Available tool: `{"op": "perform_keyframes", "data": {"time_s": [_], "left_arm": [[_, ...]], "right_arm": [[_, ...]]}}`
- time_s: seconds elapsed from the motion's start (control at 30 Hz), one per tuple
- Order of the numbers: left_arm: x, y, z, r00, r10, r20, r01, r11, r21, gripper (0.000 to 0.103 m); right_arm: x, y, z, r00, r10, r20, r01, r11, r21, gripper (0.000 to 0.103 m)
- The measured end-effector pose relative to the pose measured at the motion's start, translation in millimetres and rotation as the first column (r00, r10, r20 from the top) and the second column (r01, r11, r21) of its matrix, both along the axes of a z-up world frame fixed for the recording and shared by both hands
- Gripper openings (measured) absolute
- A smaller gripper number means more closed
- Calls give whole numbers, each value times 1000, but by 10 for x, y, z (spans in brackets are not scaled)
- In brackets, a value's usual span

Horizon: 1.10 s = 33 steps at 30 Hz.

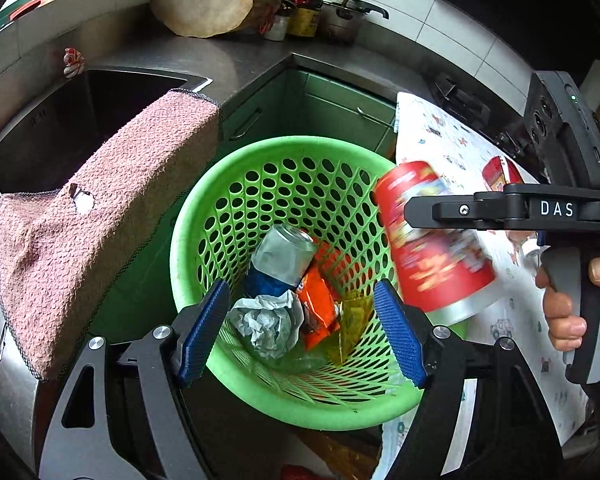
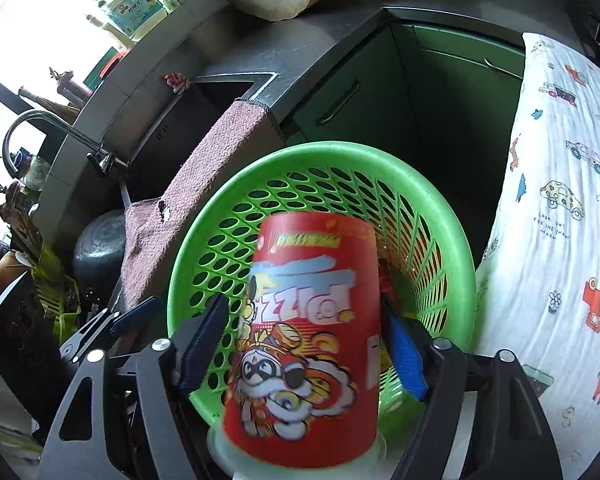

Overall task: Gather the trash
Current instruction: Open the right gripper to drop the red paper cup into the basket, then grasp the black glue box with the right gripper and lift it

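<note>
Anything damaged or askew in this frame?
Yes: the pink towel draped over the sink edge has a ragged hole near its fold. In the green basket, the can is dented. The red cup looks blurred, seemingly dropping from the right tool.

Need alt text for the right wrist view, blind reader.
A blurred red snack canister sits between the right gripper's open jaws, over a green perforated basket. A pink towel hangs from the sink edge on the left; a cartoon-print cloth fills the right.
</note>
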State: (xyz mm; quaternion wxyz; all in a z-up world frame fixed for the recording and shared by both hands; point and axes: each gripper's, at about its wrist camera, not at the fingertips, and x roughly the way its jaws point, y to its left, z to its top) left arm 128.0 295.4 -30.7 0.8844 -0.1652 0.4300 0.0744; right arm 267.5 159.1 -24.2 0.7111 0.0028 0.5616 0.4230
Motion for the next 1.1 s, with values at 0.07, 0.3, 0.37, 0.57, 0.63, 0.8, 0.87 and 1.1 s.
{"op": "perform_keyframes", "data": {"time_s": [0.07,0.3,0.37,0.57,0.63,0.8,0.87,1.1], "left_arm": [[-5,2,4,1000,4,2,-4,1000,2,78],[21,-56,28,1000,-2,4,2,1000,-5,79],[27,-101,41,1000,-6,6,6,1000,-3,82],[86,-289,70,999,-33,11,34,999,-14,84],[97,-367,80,999,-46,15,46,999,-15,84],[123,-562,121,997,-71,20,71,997,-2,86],[137,-630,141,997,-78,22,78,997,1,86],[198,-832,173,996,-90,24,89,996,5,86]], "right_arm": [[-26,-16,33,1000,6,7,-6,1000,11,77],[-141,-307,216,998,3,71,-4,1000,16,81],[-171,-475,272,996,-4,89,2,1000,19,83],[-269,-1042,415,989,-26,145,25,1000,8,86],[-305,-1258,459,986,-22,168,23,1000,-4,86],[-328,-1786,523,973,-15,230,28,998,-54,87],[-307,-1990,531,970,-11,242,27,998,-62,88],[-216,-2453,477,956,43,290,-13,994,-107,88]]}}
